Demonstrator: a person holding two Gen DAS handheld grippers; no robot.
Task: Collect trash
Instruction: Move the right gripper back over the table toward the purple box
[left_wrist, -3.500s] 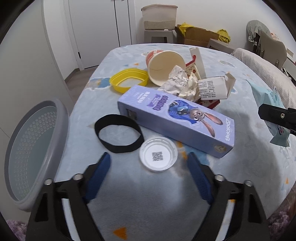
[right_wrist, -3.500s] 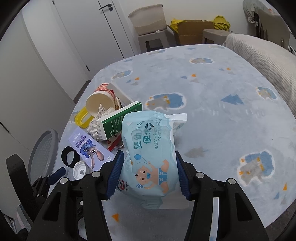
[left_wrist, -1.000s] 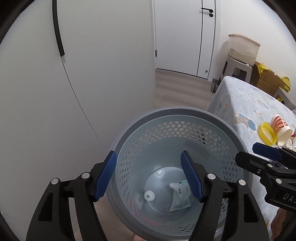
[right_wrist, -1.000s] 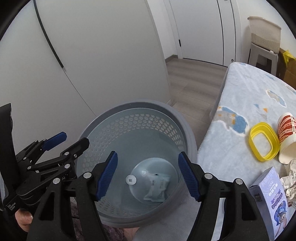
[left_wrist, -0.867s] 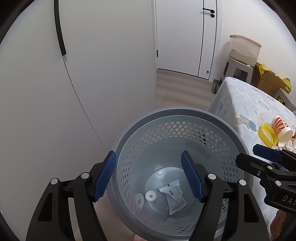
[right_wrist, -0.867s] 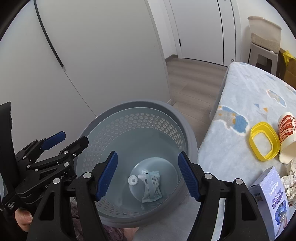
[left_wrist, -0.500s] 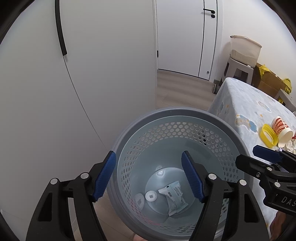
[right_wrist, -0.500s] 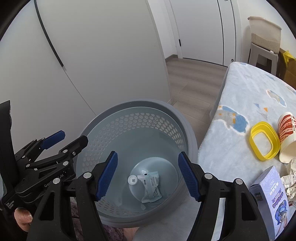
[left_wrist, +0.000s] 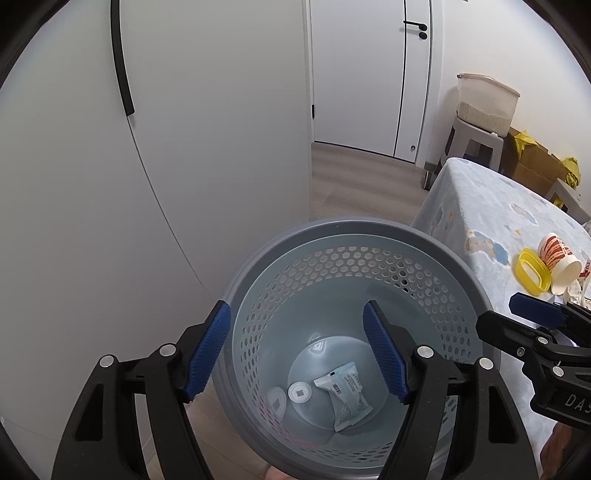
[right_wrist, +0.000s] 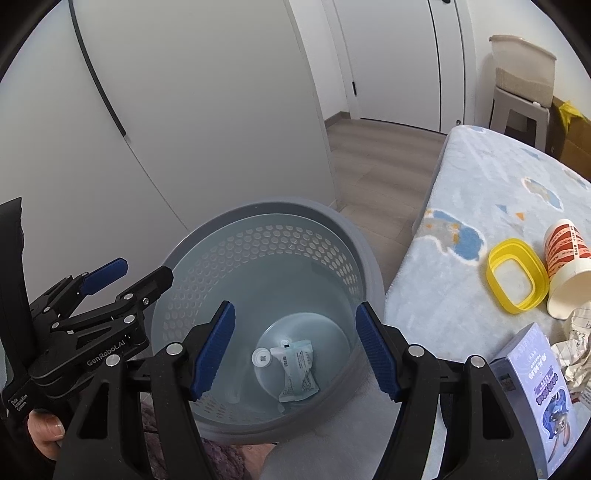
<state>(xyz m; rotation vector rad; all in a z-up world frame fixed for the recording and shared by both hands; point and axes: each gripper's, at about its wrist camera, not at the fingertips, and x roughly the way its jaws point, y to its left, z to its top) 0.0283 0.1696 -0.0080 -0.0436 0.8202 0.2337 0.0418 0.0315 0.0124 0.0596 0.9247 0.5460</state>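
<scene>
Left wrist view: the left gripper (left_wrist: 297, 349) hangs over the round grey perforated plastic bin (left_wrist: 436, 243), its blue-padded fingers (left_wrist: 208, 350) spread wide with nothing between them. At the bin's bottom lie a pale blue wet-wipes packet (left_wrist: 345, 393) and, just beside it, a small round white lid with a printed code (left_wrist: 299, 392). The right gripper (left_wrist: 532, 314) shows at the right edge. Beyond the bin, on the table (left_wrist: 491, 206) under its light blue patterned cloth, lie a yellow plastic ring-shaped lid (left_wrist: 532, 273) and a tipped red-and-white paper cup (left_wrist: 557, 264).

Right wrist view: the right gripper (right_wrist: 295, 349) also hangs above the bin (right_wrist: 365, 251), fingers (right_wrist: 373, 350) wide apart and empty. The packet (right_wrist: 297, 369) and white lid (right_wrist: 261, 357) rest on the bin floor. The left gripper (right_wrist: 107, 277) appears at the left, held by a hand (right_wrist: 46, 432). On the table (right_wrist: 491, 166) lie the yellow lid (right_wrist: 517, 273), the cup (right_wrist: 567, 266), a purple cardboard box with a cartoon rabbit (right_wrist: 535, 391) and crumpled white paper (right_wrist: 574, 354).
</scene>
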